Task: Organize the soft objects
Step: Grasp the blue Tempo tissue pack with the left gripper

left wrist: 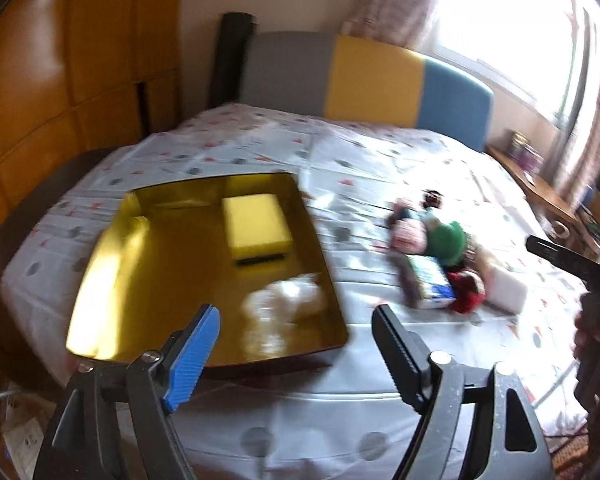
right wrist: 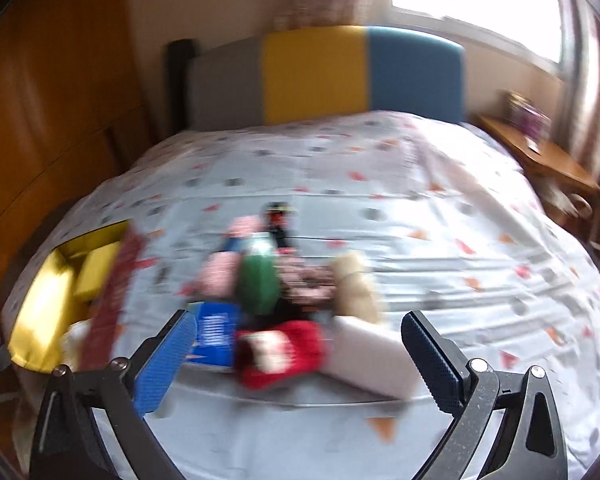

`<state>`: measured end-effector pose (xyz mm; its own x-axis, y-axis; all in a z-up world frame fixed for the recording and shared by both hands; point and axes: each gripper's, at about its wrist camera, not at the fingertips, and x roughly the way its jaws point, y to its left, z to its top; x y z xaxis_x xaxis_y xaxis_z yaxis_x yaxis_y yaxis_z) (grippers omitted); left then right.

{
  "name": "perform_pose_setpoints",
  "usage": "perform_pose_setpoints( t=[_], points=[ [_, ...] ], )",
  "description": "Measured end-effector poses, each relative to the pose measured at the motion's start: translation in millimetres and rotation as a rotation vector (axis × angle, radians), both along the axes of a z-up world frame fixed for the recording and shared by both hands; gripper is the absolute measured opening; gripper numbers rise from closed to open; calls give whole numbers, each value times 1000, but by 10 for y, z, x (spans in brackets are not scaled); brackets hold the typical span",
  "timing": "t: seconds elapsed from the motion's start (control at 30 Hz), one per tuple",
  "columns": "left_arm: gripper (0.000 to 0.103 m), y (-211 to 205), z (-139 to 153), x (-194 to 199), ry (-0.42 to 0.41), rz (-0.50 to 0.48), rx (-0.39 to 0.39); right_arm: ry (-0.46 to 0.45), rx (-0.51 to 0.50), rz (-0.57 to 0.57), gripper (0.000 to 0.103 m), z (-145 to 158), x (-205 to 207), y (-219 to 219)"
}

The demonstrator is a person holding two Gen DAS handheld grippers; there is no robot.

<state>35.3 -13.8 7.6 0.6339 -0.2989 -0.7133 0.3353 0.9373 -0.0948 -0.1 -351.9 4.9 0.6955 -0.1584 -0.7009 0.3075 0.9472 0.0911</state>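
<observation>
A bed [left wrist: 380, 168] covered with a white patterned sheet was seen from both wrist cameras, its headboard [left wrist: 372, 76] panelled in grey, yellow and blue. A gold tray [left wrist: 148, 280] was laid on the left part of the sheet; a yellow sponge block [left wrist: 258, 224] was seen lying inside it toward the far side, and a pale, blurred soft object [left wrist: 288, 300] was seen at its near right corner. The left gripper [left wrist: 296, 352] was held above the tray's near edge with its jaws spread wide, and nothing was gripped between them. To the right of the tray, apart from it, a heap of soft things was gathered on the sheet: a pink plush [left wrist: 410, 232], a green plush [left wrist: 450, 240], a blue packet [left wrist: 432, 284], a red item [right wrist: 280, 348] and a white block [right wrist: 368, 364]. In the right wrist view the heap was heavily blurred, and a cream plush [right wrist: 356, 284] could be made out behind the white block. The right gripper [right wrist: 296, 364] was held just before the heap with its jaws fully spread; the red item and white block were framed between the fingers, but no pad was seen pressed on them. A wooden side table [right wrist: 548, 160] was visible by the window.
</observation>
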Motion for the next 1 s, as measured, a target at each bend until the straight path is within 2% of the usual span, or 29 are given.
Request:
perform_pose_setpoints(
  t=[0.17, 0.33, 0.43, 0.57, 0.77, 0.93, 0.97, 1.0],
  points=[
    [78, -510, -29, 60, 43, -106, 20, 13, 29, -135, 103, -216, -166, -577],
    [78, -1051, -215, 203, 94, -172, 70, -4, 186, -230, 103, -393, -312, -965],
    [78, -1397, -464, 423, 176, -181, 105, -50, 229, -260, 103, -345, -396, -1056],
    [78, -1677, -698, 663, 257, -166, 102, -81, 252, -268, 103, -297, -420, -1080],
    [81, -2043, -905, 933, 320, -169, 110, -84, 286, -269, 103, -314, -411, -1113],
    [81, -2132, -1118, 1116, 356, -129, 112, -65, 294, -272, 103, -366, -383, -1133],
    [79, -2123, -1123, 1115, 342, -132, 109, -58, 295, -272, 103, -386, -374, -1135],
    [71, -2115, -1119, 1098, 328, -144, 109, -47, 294, -275, 103, -410, -361, -1138]
  ],
)
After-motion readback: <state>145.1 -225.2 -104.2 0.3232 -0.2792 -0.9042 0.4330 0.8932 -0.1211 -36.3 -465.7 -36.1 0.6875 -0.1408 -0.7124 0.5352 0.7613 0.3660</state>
